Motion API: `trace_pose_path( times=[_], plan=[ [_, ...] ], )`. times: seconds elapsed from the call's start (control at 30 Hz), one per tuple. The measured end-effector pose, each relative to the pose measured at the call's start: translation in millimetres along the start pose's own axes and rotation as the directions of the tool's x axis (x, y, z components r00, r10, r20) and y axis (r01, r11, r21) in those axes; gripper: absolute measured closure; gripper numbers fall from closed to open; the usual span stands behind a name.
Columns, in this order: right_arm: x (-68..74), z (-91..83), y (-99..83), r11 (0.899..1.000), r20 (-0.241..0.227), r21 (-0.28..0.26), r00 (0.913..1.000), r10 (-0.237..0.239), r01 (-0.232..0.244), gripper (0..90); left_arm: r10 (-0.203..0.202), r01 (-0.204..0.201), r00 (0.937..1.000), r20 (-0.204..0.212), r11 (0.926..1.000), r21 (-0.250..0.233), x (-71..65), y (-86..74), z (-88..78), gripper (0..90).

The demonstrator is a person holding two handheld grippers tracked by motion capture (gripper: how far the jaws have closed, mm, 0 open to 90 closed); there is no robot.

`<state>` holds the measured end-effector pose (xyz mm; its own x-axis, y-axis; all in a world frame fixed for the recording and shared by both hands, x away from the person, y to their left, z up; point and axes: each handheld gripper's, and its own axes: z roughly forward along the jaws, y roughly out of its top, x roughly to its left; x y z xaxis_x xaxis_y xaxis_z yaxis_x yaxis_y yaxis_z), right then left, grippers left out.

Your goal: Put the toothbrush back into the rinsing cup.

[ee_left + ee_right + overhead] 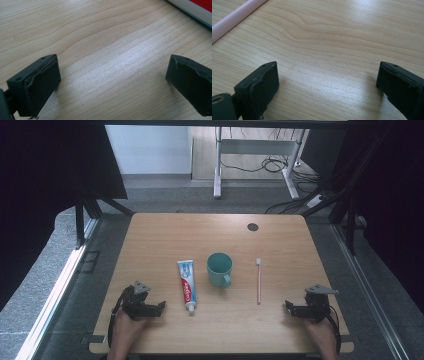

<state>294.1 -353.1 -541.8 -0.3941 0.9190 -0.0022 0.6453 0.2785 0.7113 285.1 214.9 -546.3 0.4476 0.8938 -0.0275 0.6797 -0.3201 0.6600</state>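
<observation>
Both my hands rest at the near edge of the table, and each one holds its tongs with the jaws spread wide and nothing between them. My left gripper lies just beside the cap end of the toothpaste tube; my right gripper lies near the lower end of the pink toothbrush, but not touching it.

These two things lie flat, almost parallel, with the green cup standing upright between them, its handle turned toward me. In the right gripper view the toothbrush handle crosses the upper left corner, so it is a little to the side of my jaws and not yet in line with them.

I judge that the step now is the first reach. To do it well I should turn the right tongs until the handle runs across the gap, then lower them so that the pads come on both long sides (the handle is thin and may roll away if one pad arrives first). For the tube, I would take it at the middle of the body, not at the cap. Approaching slowly also keeps me from knocking the cup.
</observation>
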Motion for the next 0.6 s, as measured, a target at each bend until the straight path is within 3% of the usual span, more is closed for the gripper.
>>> trace_pose_path(
  times=[0.13, 0.6],
  plan=[
    [0.2, -0.3, -0.4, 1.000, -0.002, 0.001, 1.0000, -0.004, 0.004, 3.0, -0.021, 0.021, 0.9996, -0.017, 0.9998, -0.001, -2.3, -0.9, -0.8, 0.0],
    [0.4, -0.1, -0.5, 1.000, -0.012, 0.008, 0.9999, -0.012, 0.012, 0.7, -0.018, 0.018, 0.9997, -0.015, 0.9998, -0.002, -1.5, -0.1, -0.1, 0.0]
  ],
)
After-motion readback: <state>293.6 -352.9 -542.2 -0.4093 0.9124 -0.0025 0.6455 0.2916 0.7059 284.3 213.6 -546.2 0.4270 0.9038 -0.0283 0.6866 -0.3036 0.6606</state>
